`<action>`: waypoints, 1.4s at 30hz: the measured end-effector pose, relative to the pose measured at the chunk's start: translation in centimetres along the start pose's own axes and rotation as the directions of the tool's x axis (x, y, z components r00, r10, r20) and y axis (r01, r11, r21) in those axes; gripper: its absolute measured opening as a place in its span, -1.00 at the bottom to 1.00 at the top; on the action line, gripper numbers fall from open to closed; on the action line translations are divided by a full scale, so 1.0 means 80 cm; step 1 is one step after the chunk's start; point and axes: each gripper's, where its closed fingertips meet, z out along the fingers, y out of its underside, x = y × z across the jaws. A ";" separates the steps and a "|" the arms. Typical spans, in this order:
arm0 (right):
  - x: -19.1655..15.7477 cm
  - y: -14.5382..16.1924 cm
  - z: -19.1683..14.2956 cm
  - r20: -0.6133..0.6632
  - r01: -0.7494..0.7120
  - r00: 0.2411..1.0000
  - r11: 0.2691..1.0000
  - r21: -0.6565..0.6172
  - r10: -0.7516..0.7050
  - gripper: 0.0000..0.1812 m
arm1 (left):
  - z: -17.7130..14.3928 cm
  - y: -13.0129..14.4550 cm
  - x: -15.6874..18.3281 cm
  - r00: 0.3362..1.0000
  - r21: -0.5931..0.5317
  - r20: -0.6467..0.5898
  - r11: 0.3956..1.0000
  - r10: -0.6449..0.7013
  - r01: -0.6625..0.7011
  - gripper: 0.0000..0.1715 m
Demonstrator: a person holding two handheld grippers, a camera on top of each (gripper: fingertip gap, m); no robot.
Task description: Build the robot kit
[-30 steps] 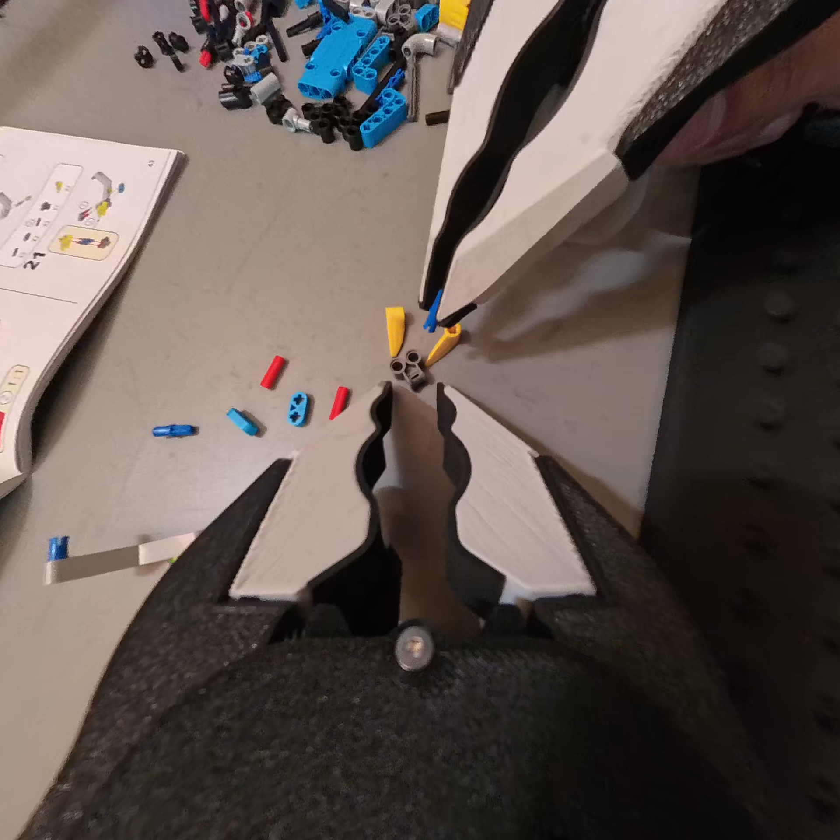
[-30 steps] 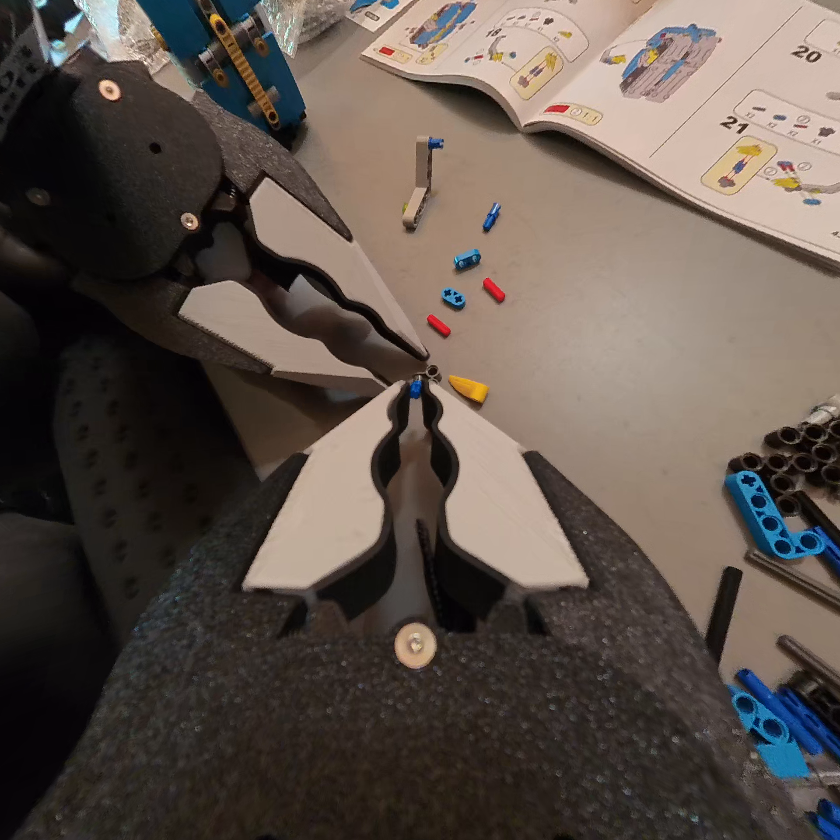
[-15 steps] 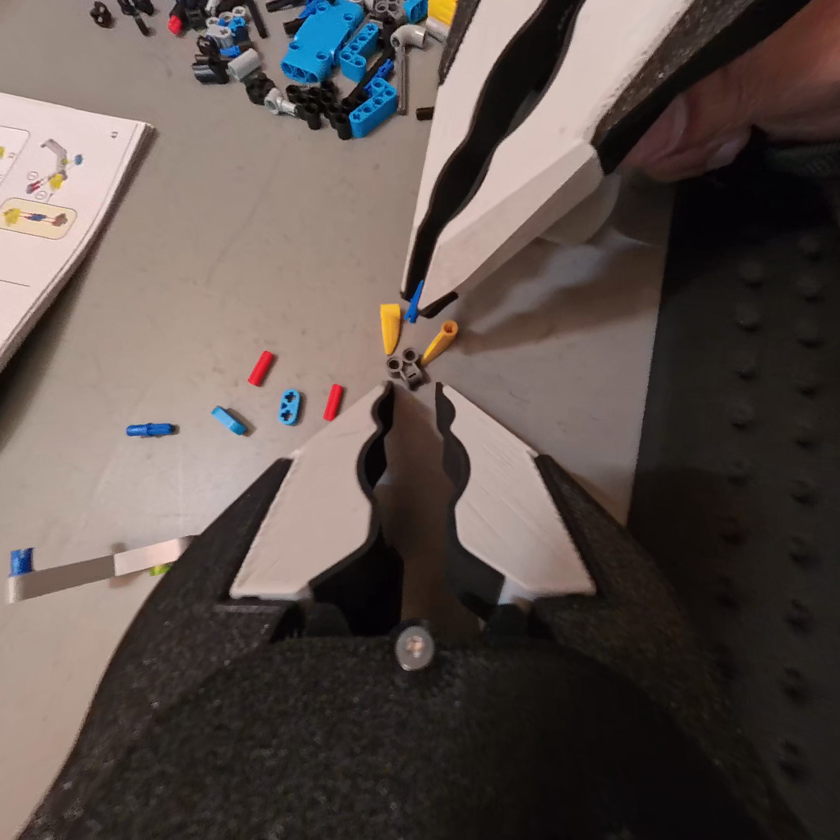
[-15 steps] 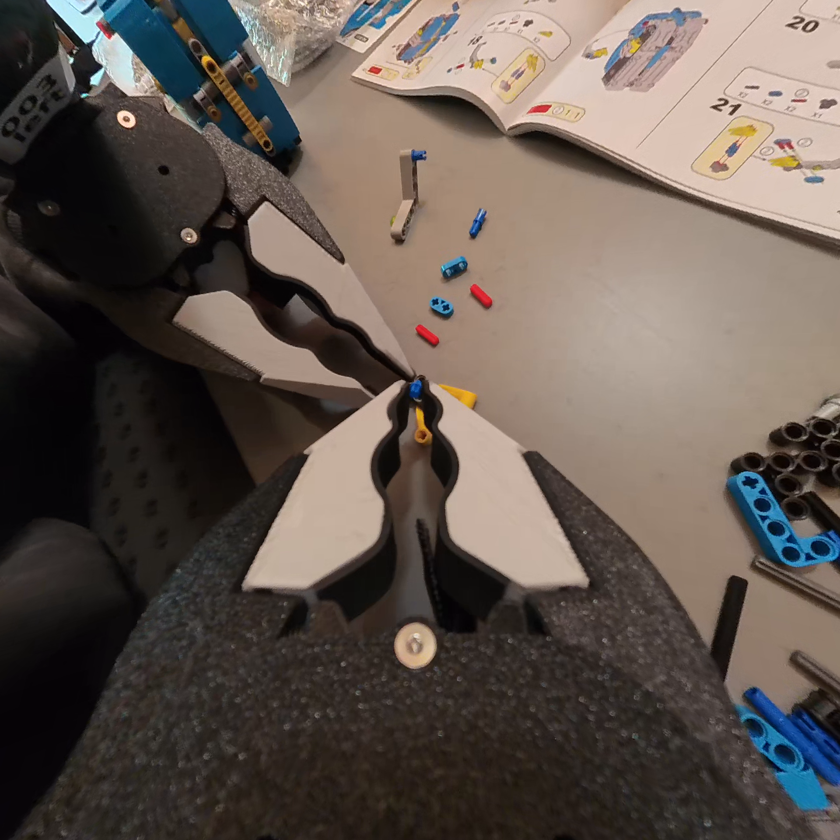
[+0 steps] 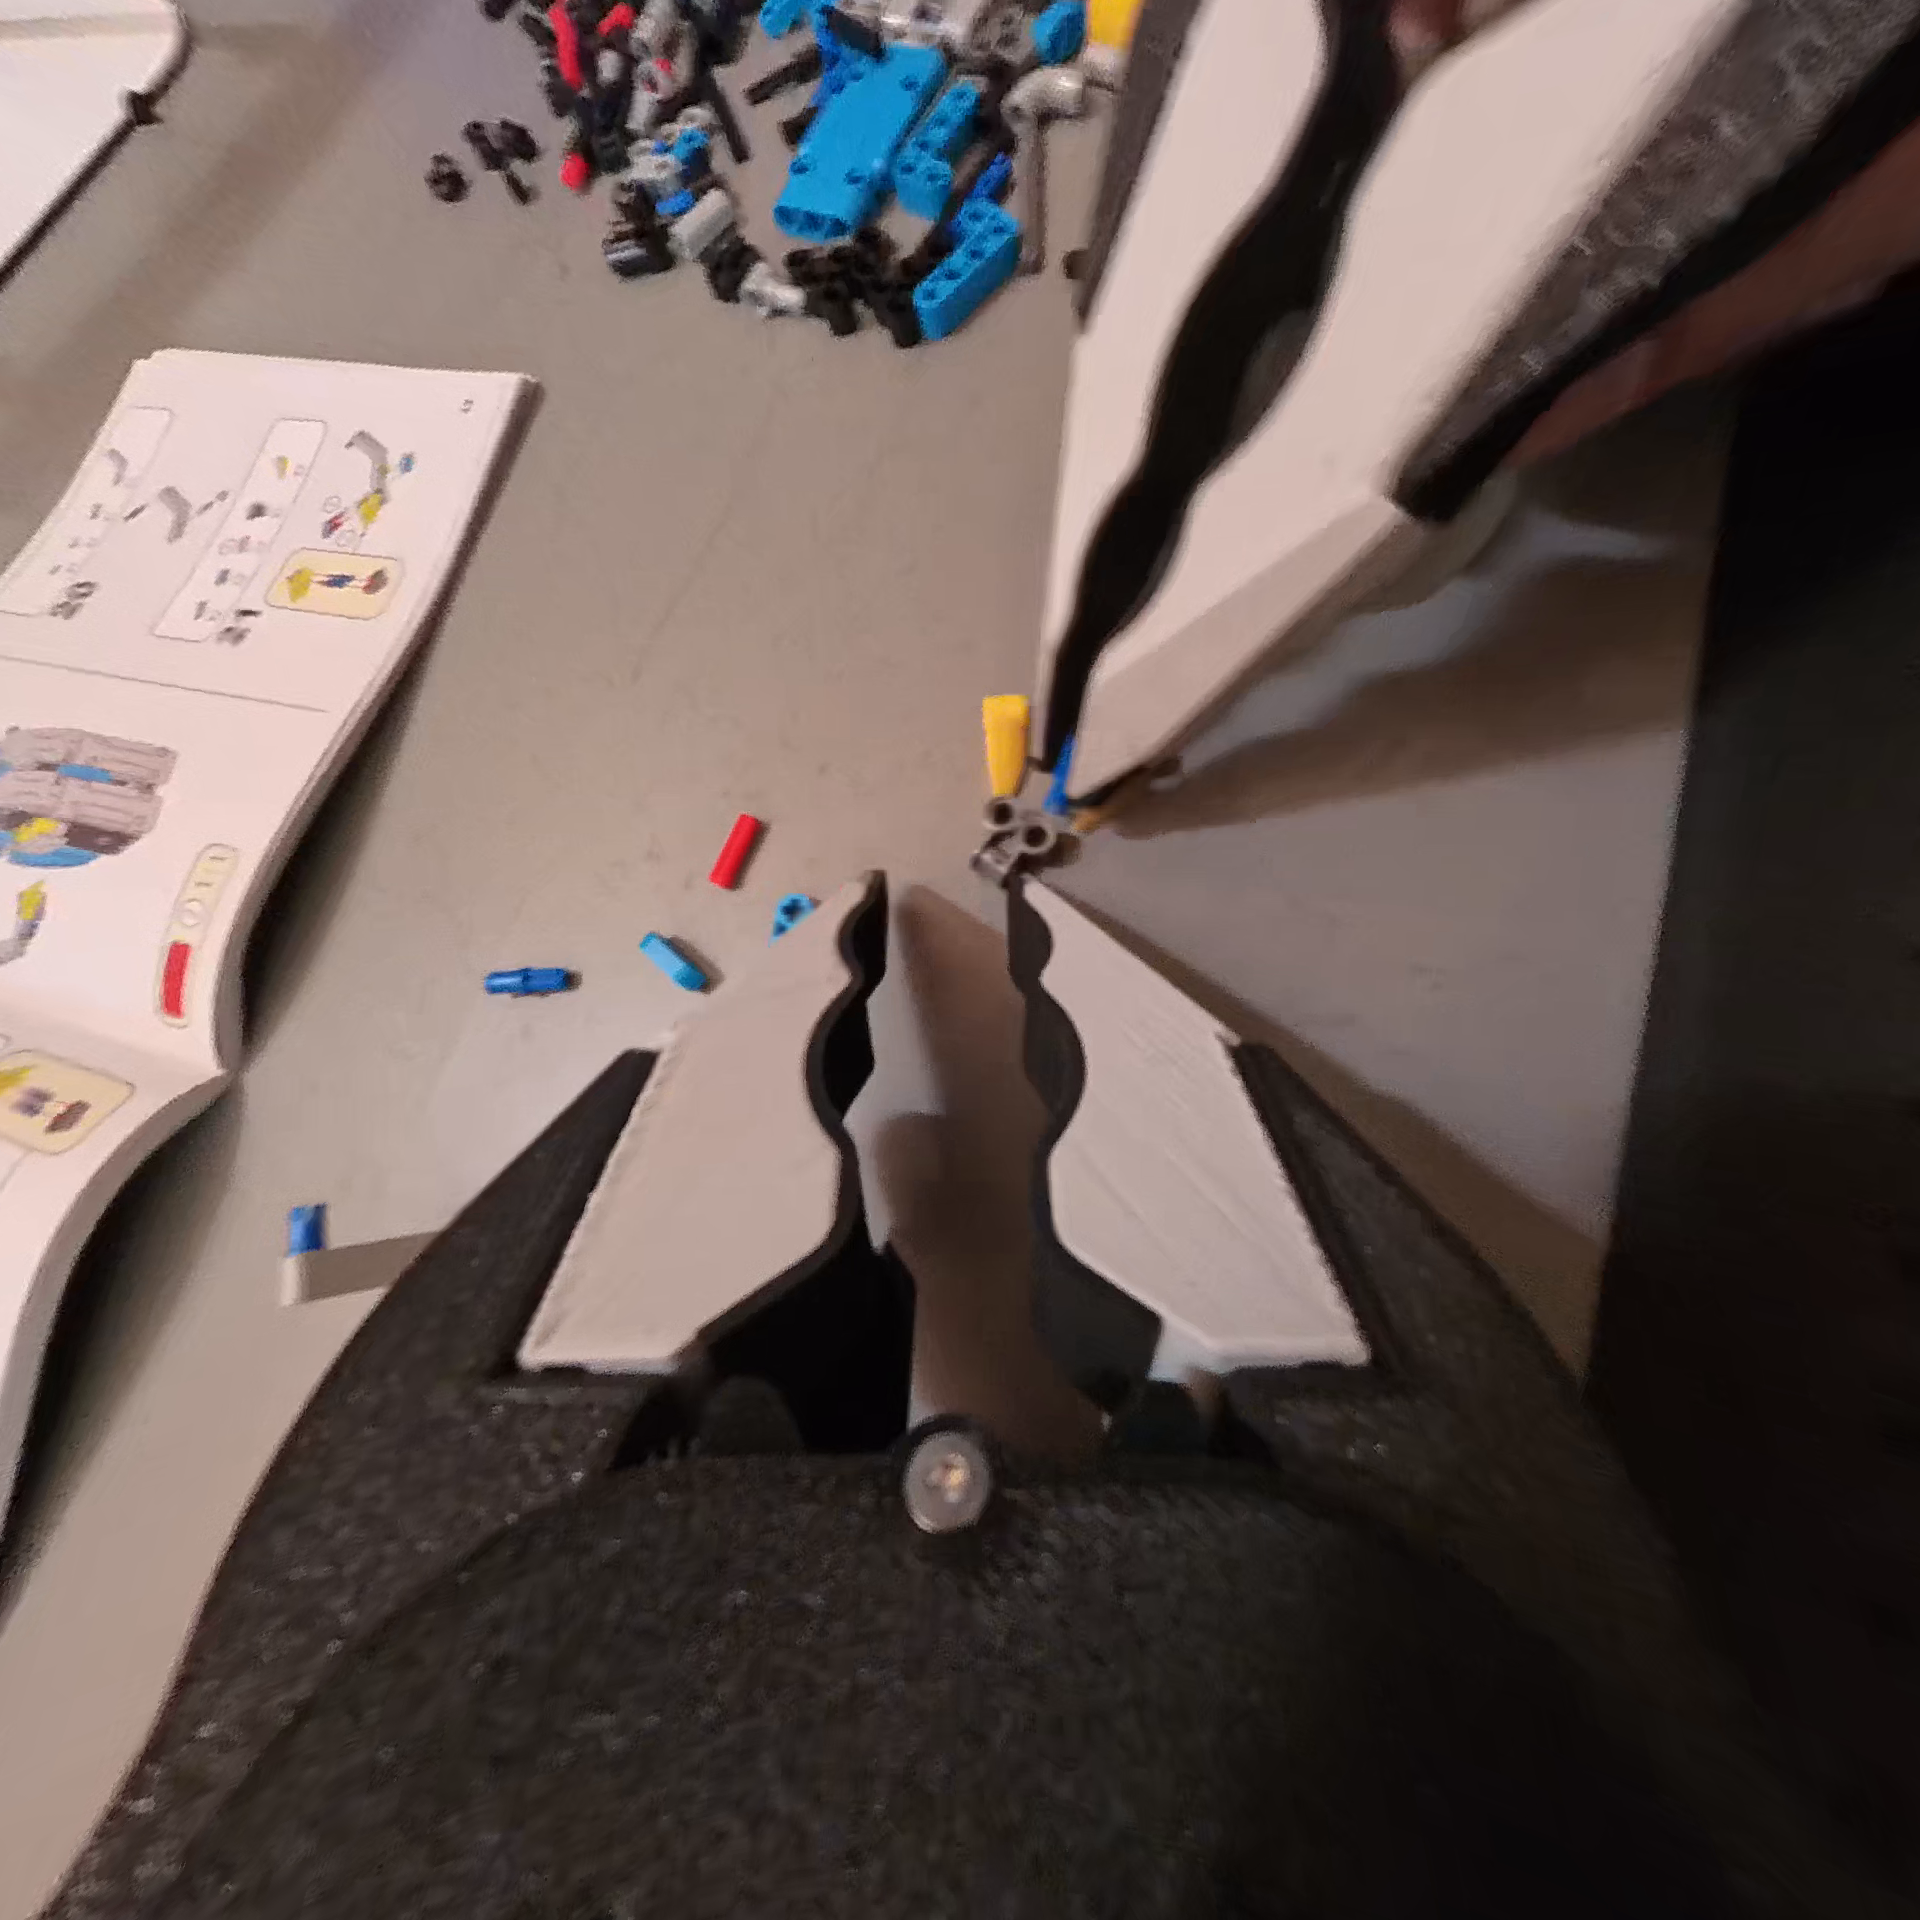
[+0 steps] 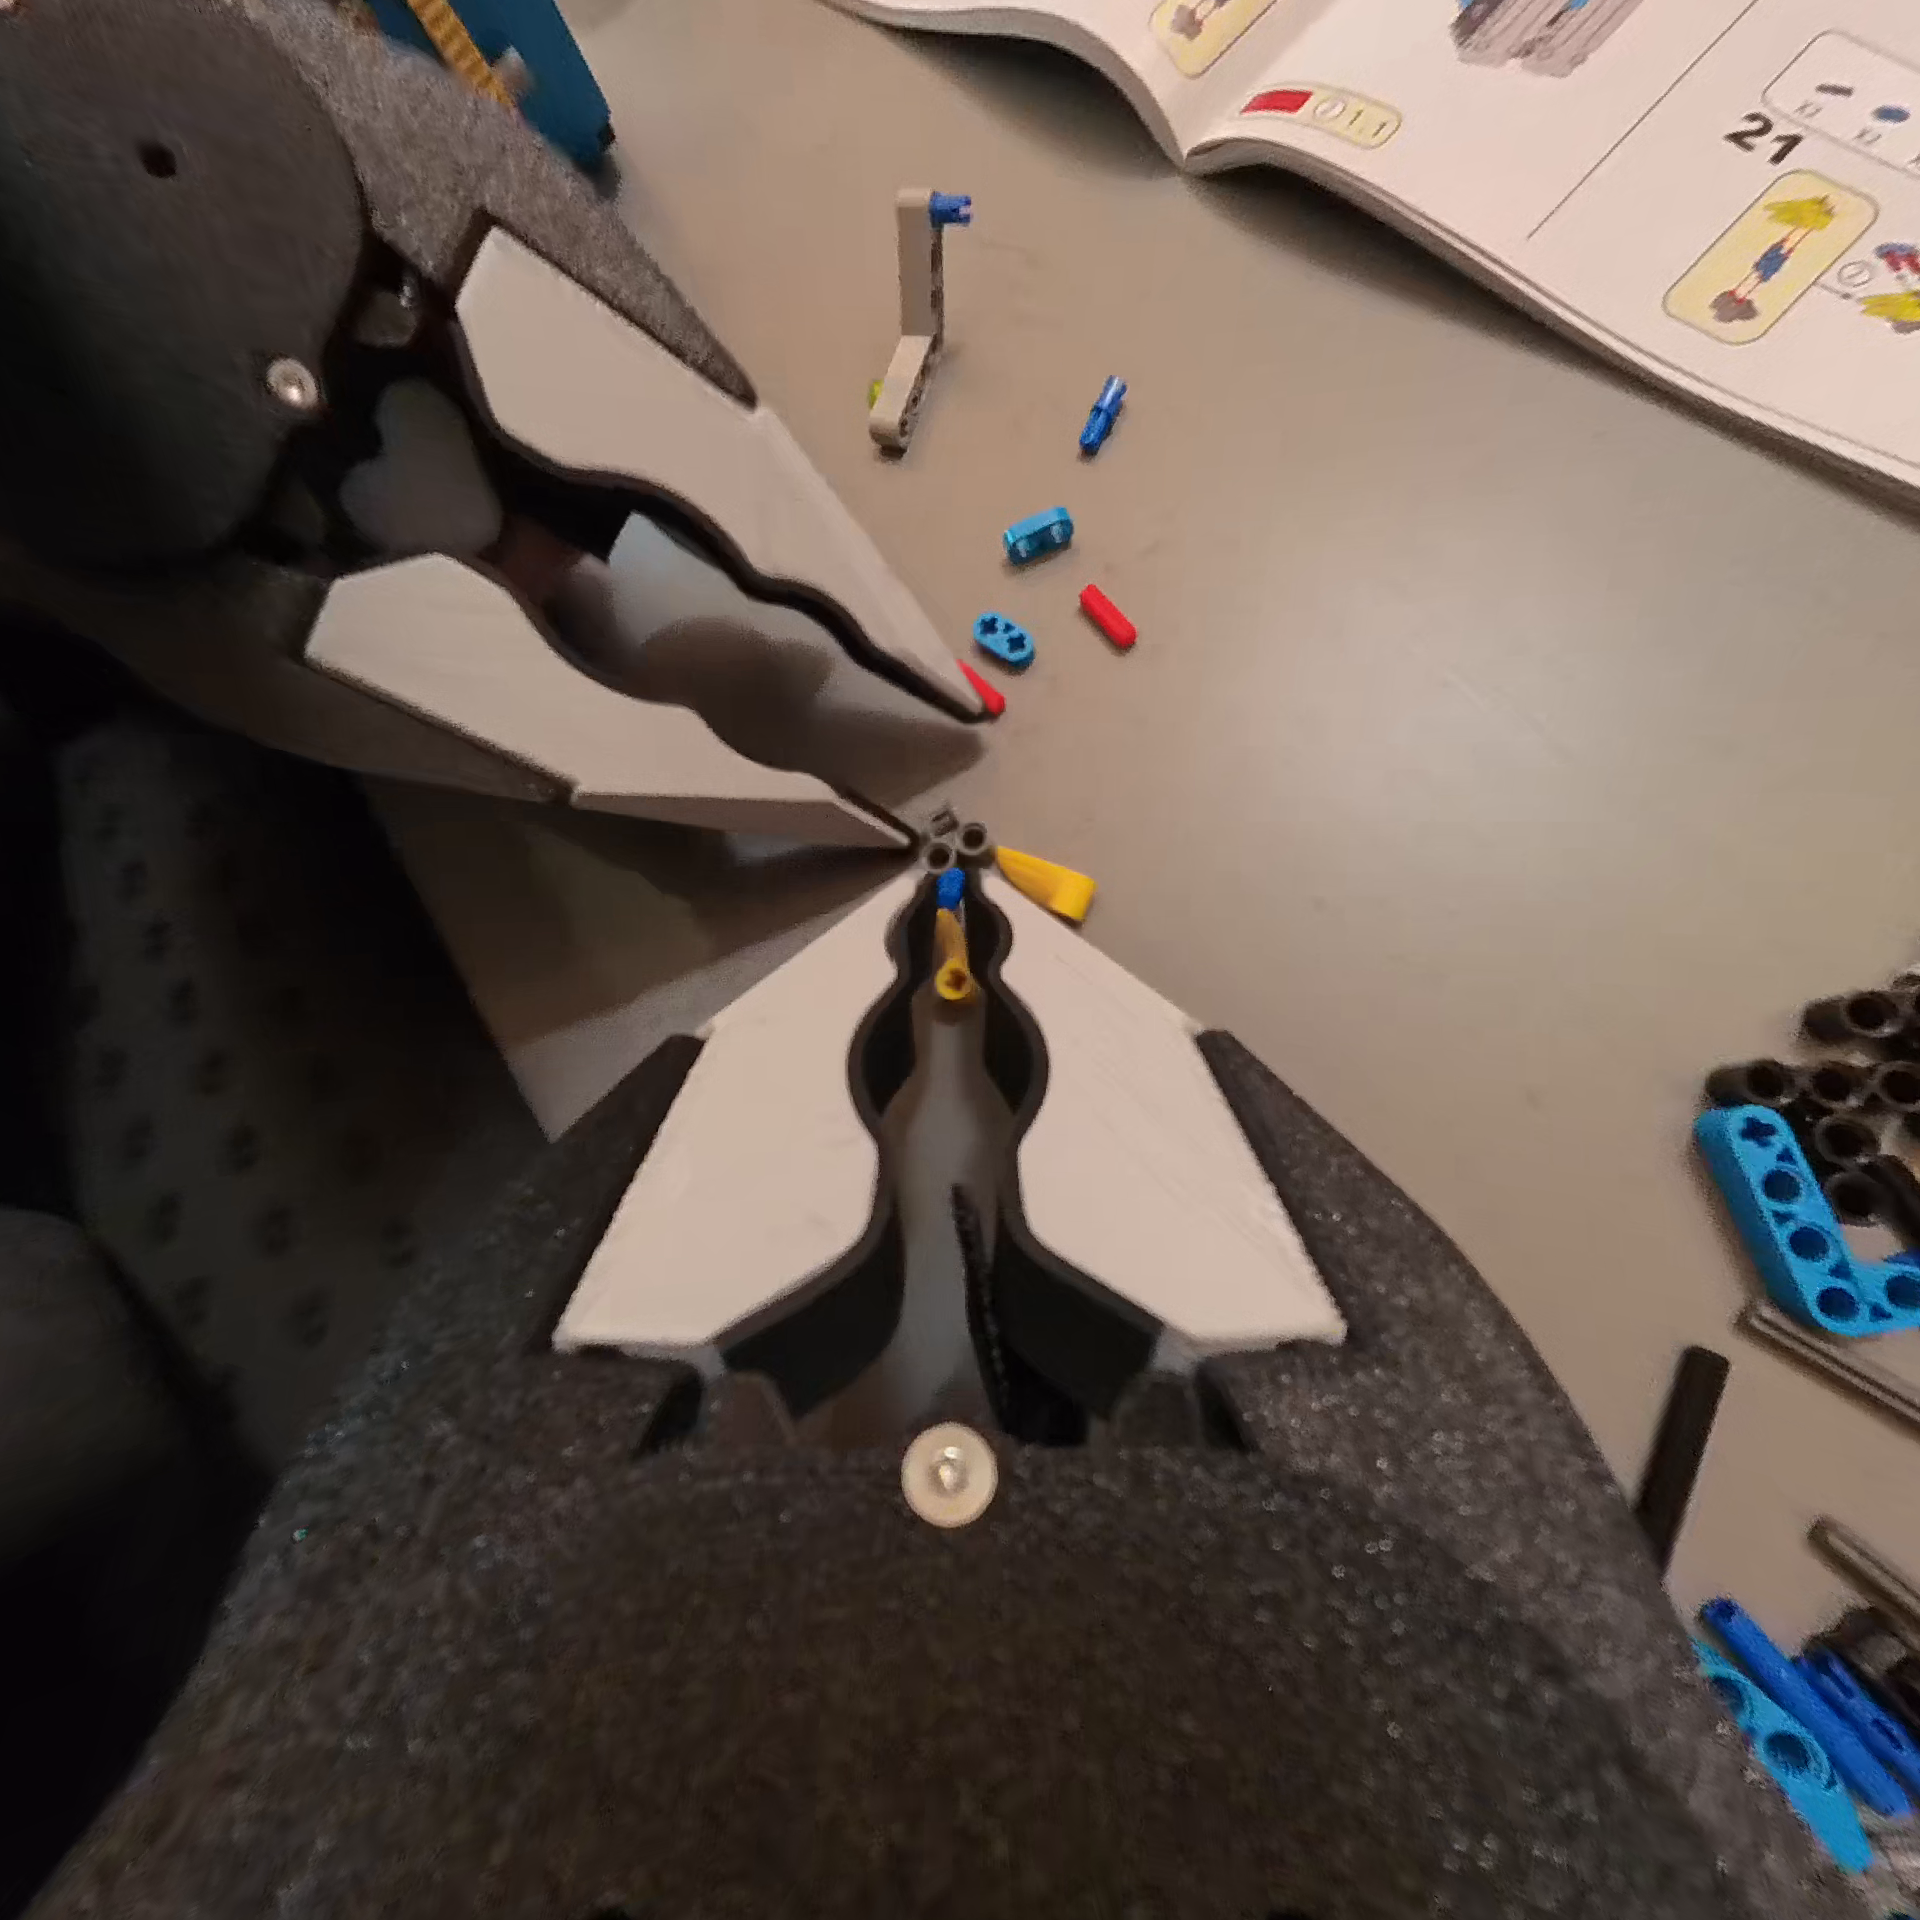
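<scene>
My right gripper is shut on a small blue pin, its tip at a small grey connector on the grey table. A yellow pin shows in the gap behind the tips. A yellow wedge piece lies just to the right. My left gripper is open and empty. Its right fingertip is against the connector. The right gripper comes in from the upper right with the pin, next to the wedge.
Red and blue small parts lie to the left. An open instruction booklet lies beyond them, with a parts pile at the far side. A grey beam lies farther off. The table edge and a dark surface are to the right. My two grippers' fingertips are within a few centimetres of each other.
The right gripper brought the blue pin down onto the grey connector. The left gripper shifted left, so the connector now sits at its right fingertip instead of between the tips.
</scene>
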 end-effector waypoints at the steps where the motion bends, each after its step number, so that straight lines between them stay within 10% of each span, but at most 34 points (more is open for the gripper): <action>1: -0.002 0.001 0.002 0.002 0.011 1.000 1.000 -0.010 -0.011 -0.95 | -0.001 0.000 -0.005 1.000 0.004 0.013 1.000 -0.008 0.008 -0.76; 11: -0.001 -0.016 -0.004 -0.037 0.083 0.996 0.996 0.032 -0.082 -0.95 | -0.006 -0.004 0.006 0.996 0.043 -0.031 0.996 0.081 -0.079 -0.74; 19: -0.005 -0.018 -0.004 0.064 0.429 0.903 0.880 -0.204 -0.426 -0.95 | 0.005 -0.005 0.012 0.983 0.038 -0.151 0.995 0.102 -0.097 -0.82; 42: 0.004 -0.007 0.006 0.171 0.538 0.841 0.755 -0.376 -0.514 -0.96 | 0.006 -0.003 0.012 0.947 -0.004 -0.315 0.998 -0.061 0.063 -0.83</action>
